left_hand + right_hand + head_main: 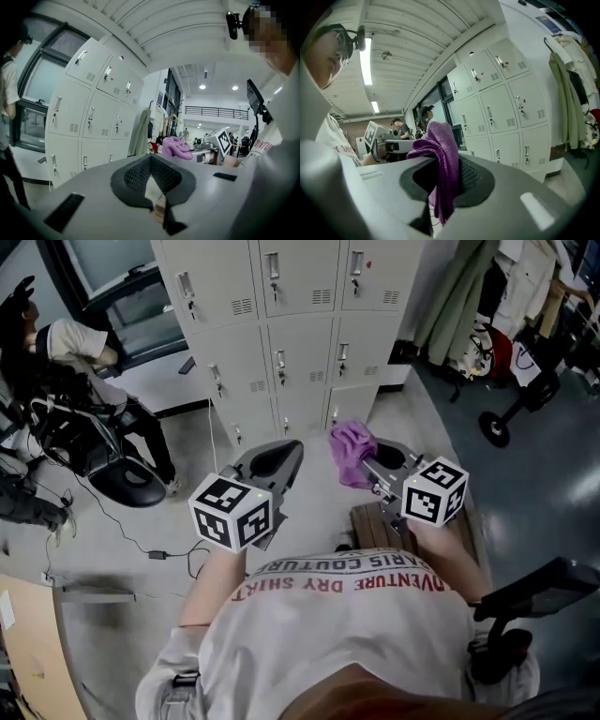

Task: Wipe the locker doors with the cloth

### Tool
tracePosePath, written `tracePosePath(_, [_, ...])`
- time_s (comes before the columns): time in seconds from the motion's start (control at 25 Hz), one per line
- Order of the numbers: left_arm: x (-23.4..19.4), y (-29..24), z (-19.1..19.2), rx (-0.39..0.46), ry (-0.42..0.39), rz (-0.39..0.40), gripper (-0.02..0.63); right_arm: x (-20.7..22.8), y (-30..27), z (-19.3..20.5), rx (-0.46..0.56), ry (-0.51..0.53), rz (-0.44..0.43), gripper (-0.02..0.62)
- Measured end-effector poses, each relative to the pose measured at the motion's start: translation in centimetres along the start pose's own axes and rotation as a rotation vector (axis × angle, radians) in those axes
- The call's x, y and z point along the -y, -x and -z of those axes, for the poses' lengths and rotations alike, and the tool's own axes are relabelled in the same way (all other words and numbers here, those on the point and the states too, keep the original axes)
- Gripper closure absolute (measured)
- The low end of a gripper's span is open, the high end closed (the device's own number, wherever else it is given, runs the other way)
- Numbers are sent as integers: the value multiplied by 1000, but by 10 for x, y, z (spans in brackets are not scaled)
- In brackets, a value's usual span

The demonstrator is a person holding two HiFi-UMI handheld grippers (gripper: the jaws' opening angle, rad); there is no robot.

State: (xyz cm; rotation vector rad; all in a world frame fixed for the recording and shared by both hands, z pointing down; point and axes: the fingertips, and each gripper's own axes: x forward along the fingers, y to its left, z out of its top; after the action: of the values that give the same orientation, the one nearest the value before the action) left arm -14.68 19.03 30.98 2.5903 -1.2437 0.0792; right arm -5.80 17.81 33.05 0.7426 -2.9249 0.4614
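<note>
Currently the right gripper [367, 468] has its fingers closed on the purple cloth [350, 448], which bunches above the tips and, in the right gripper view, hangs down between them. The cloth sits just right of centre in the head view, below the grey locker doors [300, 334] in the upper middle of the frame and not touching them. The left gripper [284, 454], just left of the cloth, has its fingers drawn together at the tips with nothing between them. Coats [469, 296] hang at the upper right.
</note>
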Motion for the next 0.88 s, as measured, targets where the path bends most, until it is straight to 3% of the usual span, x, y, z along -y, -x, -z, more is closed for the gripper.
tracePosePath(0.24, [34,64,1,-5,-59,15,607,-70,13,-5,30,19,-17,552])
tracePosePath(0.44, [59,93,10,-13,-73,-15,607,-100,31,6,35,19,-36,552])
tracePosePath(0.88, [186,159,50,-60,-36,-34,607,-179,153,48,65,-37,-16,552])
